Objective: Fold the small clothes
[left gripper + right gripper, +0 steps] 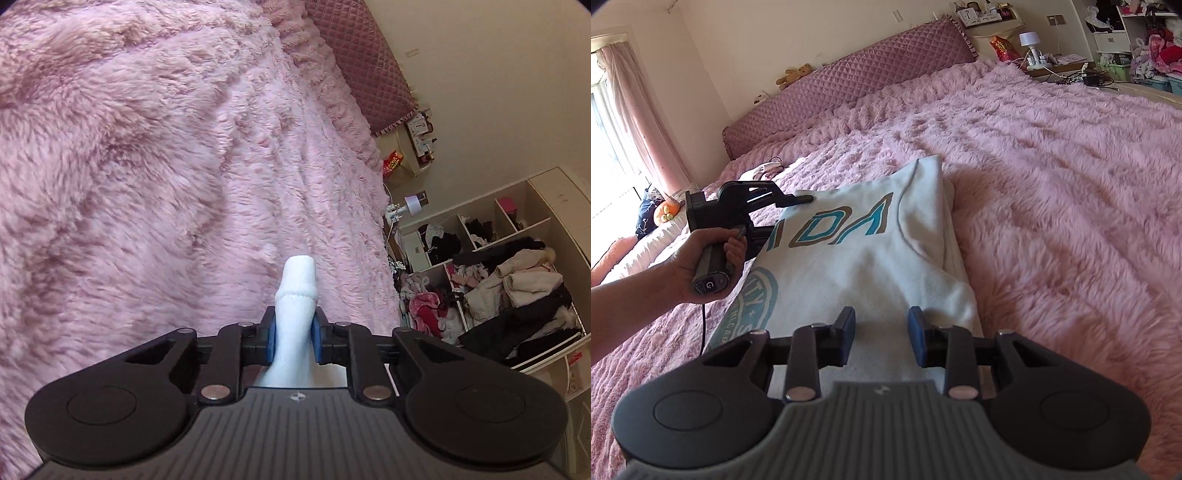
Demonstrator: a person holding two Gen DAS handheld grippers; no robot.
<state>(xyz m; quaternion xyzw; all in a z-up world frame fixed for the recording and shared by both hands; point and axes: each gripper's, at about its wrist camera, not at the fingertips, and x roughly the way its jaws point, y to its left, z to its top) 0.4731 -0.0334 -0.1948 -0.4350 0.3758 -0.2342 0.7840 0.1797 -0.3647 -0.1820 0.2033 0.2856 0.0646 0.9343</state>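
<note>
Left gripper (292, 341) fingers pinching white cloth; right gripper (881, 336) fingers spread over half-folded sweatshirt (871, 254); folding unfinished.

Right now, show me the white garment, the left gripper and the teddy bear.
white garment (886, 266): right wrist view, middle of fabric.
left gripper (293, 334): left wrist view, between its fingertips.
teddy bear (794, 74): right wrist view, body.

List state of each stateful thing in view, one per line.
left hand-held gripper: shut on a white fabric piece
right hand-held gripper: open, nothing between pads, over the garment
white printed garment: folded, lying on the pink fluffy blanket
shelf unit: open, stuffed with unfolded clothes
bedside lamp: upright
</note>
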